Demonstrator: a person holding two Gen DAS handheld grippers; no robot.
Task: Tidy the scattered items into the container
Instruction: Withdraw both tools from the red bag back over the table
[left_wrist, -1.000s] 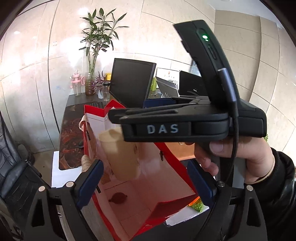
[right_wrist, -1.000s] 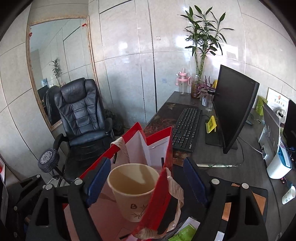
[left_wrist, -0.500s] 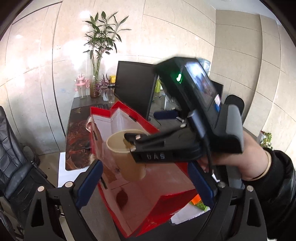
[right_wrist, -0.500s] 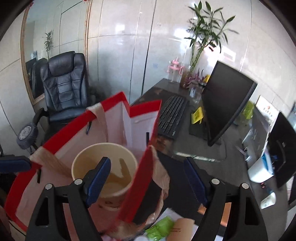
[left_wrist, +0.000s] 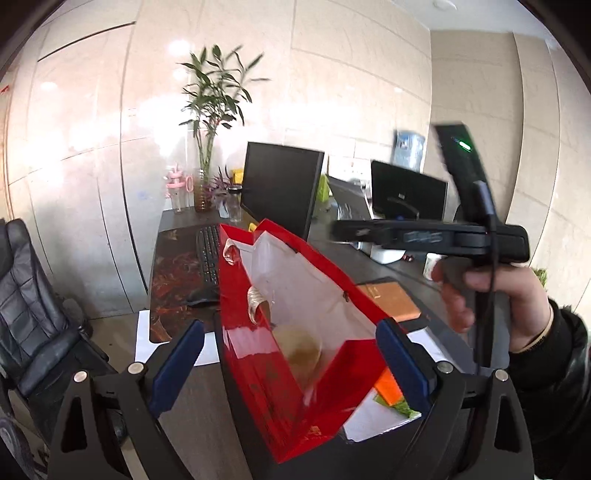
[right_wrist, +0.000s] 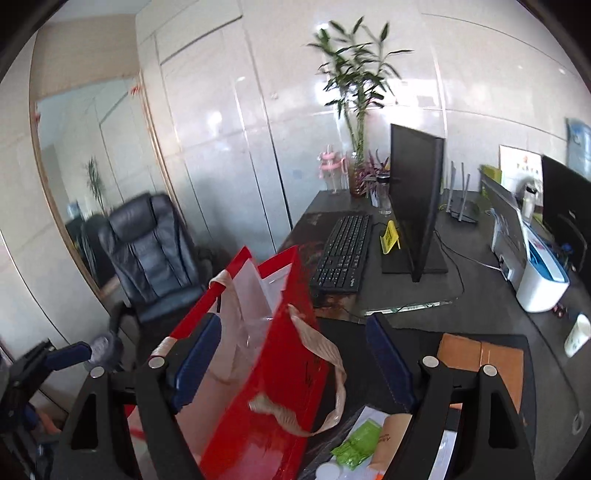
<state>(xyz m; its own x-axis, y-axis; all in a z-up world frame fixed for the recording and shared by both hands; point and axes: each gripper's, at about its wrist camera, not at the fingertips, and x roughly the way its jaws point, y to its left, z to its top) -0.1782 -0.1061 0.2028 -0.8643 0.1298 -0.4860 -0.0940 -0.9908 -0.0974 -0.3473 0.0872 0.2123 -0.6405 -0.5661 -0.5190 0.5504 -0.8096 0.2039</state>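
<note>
Cup (left_wrist: 301, 350) is out of the right gripper (right_wrist: 291, 354) since the earlier frames and now lies down inside the red bag (left_wrist: 258, 354), on its floor, blurred, tilt hard to tell. Right gripper has pulled back up and off to the side of the bag; its jaws stand apart with nothing between them except the bag's near wall and handle (right_wrist: 325, 365) seen behind. Left gripper (left_wrist: 290, 354) has also backed off from the bag; its jaws have just been opening wider, and they straddle the bag mouth without pressing it, nothing held. So one item is binned. Judged: more is left, since beside the bag on the desk sit a green packet (right_wrist: 356, 439), a brown paper piece (right_wrist: 391, 435) and a white cup (right_wrist: 578, 334) further from the bag. Next likely pick is the clutter just beside the bag.
</note>
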